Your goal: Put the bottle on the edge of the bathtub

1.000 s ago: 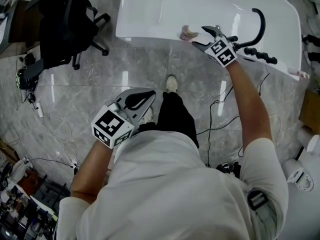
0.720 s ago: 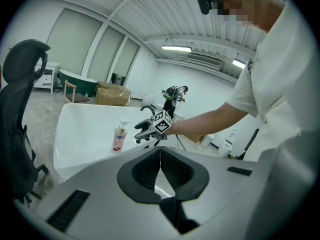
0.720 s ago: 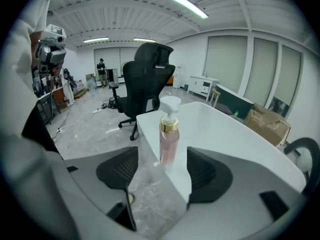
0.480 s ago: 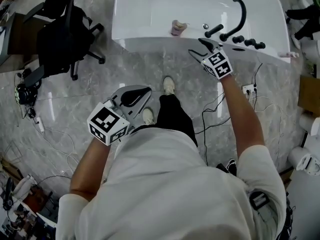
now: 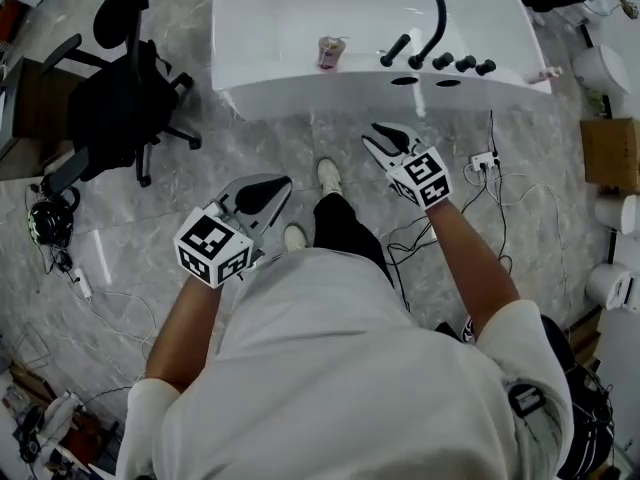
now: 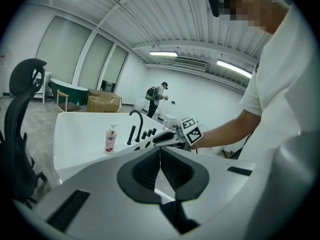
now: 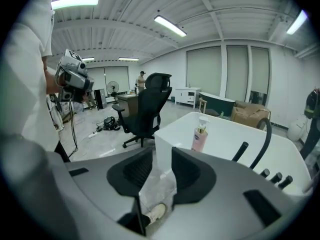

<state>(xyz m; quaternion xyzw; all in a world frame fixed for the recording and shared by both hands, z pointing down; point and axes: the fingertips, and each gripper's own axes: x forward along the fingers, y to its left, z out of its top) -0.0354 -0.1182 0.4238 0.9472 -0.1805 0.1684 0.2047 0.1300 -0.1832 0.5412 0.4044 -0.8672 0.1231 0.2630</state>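
And here it is: the bottle (image 5: pixel 330 52) is seen standing upright on the near edge of the bathtub (image 5: pixel 290 95), up at twelve o'clock in the head view, with its pump top on and nothing touching it. Just to its three o'clock side, the black curved faucet (image 5: pixel 438 28) and a row of dark knobs are lined up along the same rim.

The right gripper (image 5: pixel 383 140) is held over the grey marble floor (image 5: pixel 270 143) at about one o'clock from the middle of the head view, well apart from the tub rim and from the bottle. In the right gripper view its jaws are caught closing, with a clear gap between the pads and nothing gripped: only floor and the tub corner are seen through the gap, and the bottle is framed beyond, at one o'clock.

The left gripper (image 5: pixel 268 190) is carried low at about ten o'clock, close in by the person's body. Its jaws are pressed together, pad against pad, and nothing is clamped between them.

Between the two grippers, a pale shoe (image 5: pixel 329 173) is planted on the floor. A black office chair (image 5: pixel 110 108) is parked at ten o'clock, beside the tub's end, and a white power strip (image 5: pixel 482 160) with trailing cables is laid at two o'clock.
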